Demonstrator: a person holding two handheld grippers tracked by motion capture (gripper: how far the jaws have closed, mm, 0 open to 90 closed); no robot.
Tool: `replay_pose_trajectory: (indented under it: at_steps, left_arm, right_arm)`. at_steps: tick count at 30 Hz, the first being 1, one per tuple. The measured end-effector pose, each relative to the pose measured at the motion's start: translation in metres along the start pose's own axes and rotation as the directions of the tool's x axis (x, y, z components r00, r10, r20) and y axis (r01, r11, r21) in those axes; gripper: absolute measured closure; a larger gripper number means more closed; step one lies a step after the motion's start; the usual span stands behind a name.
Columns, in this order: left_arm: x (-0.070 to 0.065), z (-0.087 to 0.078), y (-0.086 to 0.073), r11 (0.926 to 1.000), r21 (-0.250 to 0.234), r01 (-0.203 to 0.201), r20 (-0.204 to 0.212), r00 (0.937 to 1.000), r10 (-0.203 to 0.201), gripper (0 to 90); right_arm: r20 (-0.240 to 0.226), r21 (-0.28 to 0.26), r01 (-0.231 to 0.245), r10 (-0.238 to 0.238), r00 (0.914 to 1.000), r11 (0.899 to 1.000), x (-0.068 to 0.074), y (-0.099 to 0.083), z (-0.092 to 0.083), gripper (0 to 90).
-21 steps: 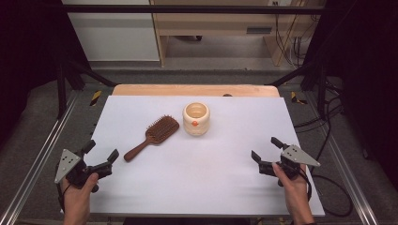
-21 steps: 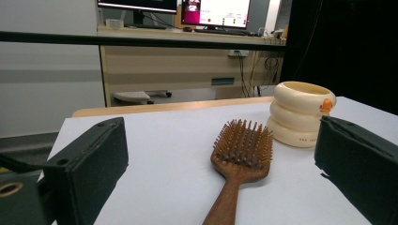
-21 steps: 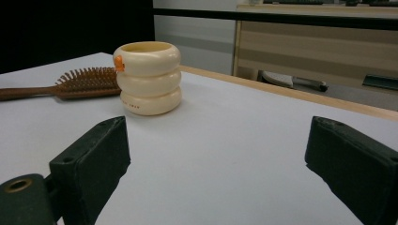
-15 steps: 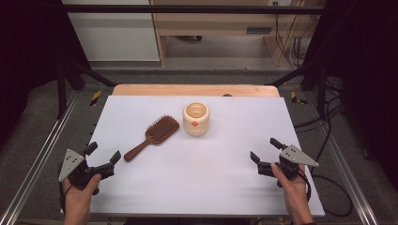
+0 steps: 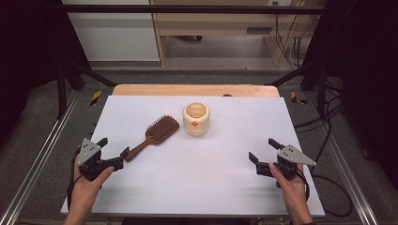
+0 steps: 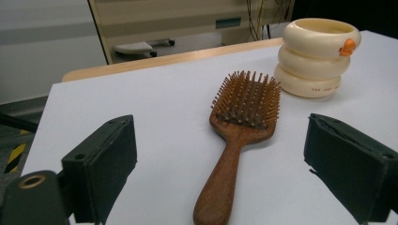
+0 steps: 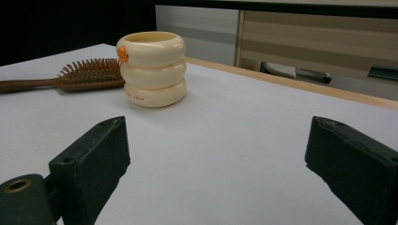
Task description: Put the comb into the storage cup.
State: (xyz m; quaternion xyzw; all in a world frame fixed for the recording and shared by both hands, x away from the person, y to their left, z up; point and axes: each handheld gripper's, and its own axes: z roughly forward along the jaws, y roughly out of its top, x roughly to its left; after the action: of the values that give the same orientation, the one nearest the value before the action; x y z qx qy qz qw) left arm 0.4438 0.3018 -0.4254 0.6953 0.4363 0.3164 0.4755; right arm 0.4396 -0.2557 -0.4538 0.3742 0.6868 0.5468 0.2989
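Note:
A wooden hairbrush (image 5: 157, 133) lies bristles up on the white table top (image 5: 211, 187), its handle pointing toward the near left. Just right of its head stands a cream ringed cup (image 5: 195, 118) with a small orange mark. My left gripper (image 5: 114, 146) is open, close to the handle's end without touching it. In the left gripper view the hairbrush (image 6: 239, 136) lies between and beyond the wide jaws of that gripper (image 6: 223, 140), with the cup (image 6: 317, 56) behind it. My right gripper (image 5: 262, 149) is open at the near right with nothing between its jaws. The right gripper view looks across bare table from this gripper (image 7: 216, 140) at the cup (image 7: 152, 68) and hairbrush (image 7: 70, 77).
A wooden strip (image 5: 197, 90) borders the table's far edge. Metal frame rails (image 5: 42, 154) run along both sides, and cables (image 5: 328, 126) lie on the floor at the right. Bare white surface lies between the two grippers.
My left gripper has moved forward and a little right, closer to the hairbrush handle. The right gripper, the hairbrush and the cup have stayed put.

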Motion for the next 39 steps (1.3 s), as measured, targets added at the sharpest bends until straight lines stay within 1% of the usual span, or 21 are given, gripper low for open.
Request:
replay_pose_trajectory:
  at_steps: [2,3,4,9,13,14,15,17,18,20,21,22,26,29,31,32,34,35,36,37,39]
  left_arm:
    - [0.0,0.009,0.005,0.9993,0.031,-0.019,0.003,0.9998,0.019,10.9]
    - [0.0,0.009,0.005,0.9993,0.031,-0.019,0.003,0.9998,0.019,11.4]
    - [0.0,0.018,0.01,0.9983,0.047,-0.035,0.001,0.9994,0.035,13.1]
    - [-0.003,0.035,0.016,0.9939,0.095,-0.056,0.003,0.9984,0.056,21.8]
    - [-0.008,0.051,0.02,0.9849,0.142,-0.099,0.016,0.9951,0.098,34.5]
    - [-0.008,0.051,0.02,0.9849,0.142,-0.099,0.016,0.9951,0.098,38.0]
    - [-0.009,0.056,0.021,0.9807,0.16,-0.112,0.018,0.9937,0.111,43.3]
    - [-0.009,0.058,0.022,0.9788,0.171,-0.113,0.015,0.9936,0.112,50.5]
    - [-0.009,0.061,0.022,0.9765,0.184,-0.113,0.02,0.9936,0.111,50.5]
    - [-0.008,0.065,0.022,0.9717,0.204,-0.119,0.03,0.9928,0.116,63.7]
    - [-0.007,0.068,0.021,0.9675,0.221,-0.123,0.031,0.9924,0.119,67.4]
    - [-0.007,0.068,0.021,0.9675,0.221,-0.123,0.031,0.9924,0.119,70.9]
    - [-0.001,0.077,0.017,0.9529,0.28,-0.117,0.043,0.9931,0.109,82.8]
    - [0.004,0.083,0.013,0.9398,0.325,-0.105,0.052,0.9943,0.093,87.7]
    - [0.006,0.087,0.011,0.9317,0.349,-0.101,0.053,0.9947,0.088,88.6]
    - [0.008,0.091,0.008,0.9209,0.376,-0.102,0.054,0.9946,0.088,89.4]
    - [0.009,0.094,0.006,0.9118,0.398,-0.099,0.054,0.9949,0.085,89.6]
    - [0.009,0.094,0.006,0.9118,0.398,-0.099,0.054,0.9949,0.085,89.7]
    - [0.01,0.096,0.003,0.9038,0.416,-0.1,0.054,0.9949,0.085,89.7]
    - [0.01,0.097,0.002,0.9001,0.425,-0.097,0.056,0.9952,0.081,89.7]
    - [0.01,0.098,0.0,0.8974,0.43,-0.097,0.059,0.9951,0.079,89.8]
  right_arm:
    - [-0.003,0.006,0.001,-0.001,1.0,1.0,0.001,0.0,0.001,7.1]
    - [-0.003,0.006,0.001,-0.001,1.0,1.0,0.001,0.0,0.001,7.1]
    - [-0.006,0.013,0.003,-0.003,1.0,1.0,0.002,-0.001,0.001,7.1]
    - [-0.015,0.018,0.013,-0.013,0.9998,1.0,0.004,-0.001,0.003,7.2]
    - [-0.017,0.019,0.015,-0.015,0.9997,1.0,0.004,0.0,0.004,7.3]
    - [-0.019,0.019,0.015,-0.014,0.9997,1.0,0.005,0.0,0.004,7.4]
    - [-0.02,0.018,0.013,-0.013,0.9997,1.0,0.005,0.0,0.004,7.4]
    - [-0.022,0.018,0.013,-0.013,0.9997,1.0,0.005,0.0,0.004,7.4]
    - [-0.023,0.018,0.014,-0.013,0.9997,1.0,0.005,0.0,0.004,7.5]
    - [-0.028,0.02,0.018,-0.018,0.9994,1.0,0.006,0.0,0.004,7.5]
    - [-0.029,0.02,0.019,-0.019,0.9994,1.0,0.006,0.0,0.004,7.5]
    - [-0.03,0.02,0.018,-0.018,0.9994,1.0,0.006,0.0,0.005,7.5]
    - [-0.036,0.019,0.018,-0.017,0.9992,1.0,0.007,0.0,0.005,7.5]
    - [-0.043,0.023,0.021,-0.02,0.9989,1.0,0.008,0.0,0.005,7.5]
    - [-0.044,0.024,0.024,-0.022,0.9988,0.999,0.008,0.0,0.005,7.6]
    - [-0.045,0.024,0.023,-0.021,0.9988,0.999,0.008,0.0,0.006,7.6]
    - [-0.044,0.025,0.021,-0.02,0.9988,0.999,0.007,0.0,0.006,7.5]
    - [-0.044,0.024,0.021,-0.02,0.9988,1.0,0.007,0.0,0.005,7.5]
    - [-0.045,0.022,0.018,-0.017,0.9988,1.0,0.008,0.0,0.005,7.5]
    - [-0.044,0.021,0.02,-0.019,0.9988,1.0,0.007,0.0,0.005,7.5]
    - [-0.045,0.02,0.019,-0.018,0.9988,1.0,0.007,0.0,0.005,7.5]
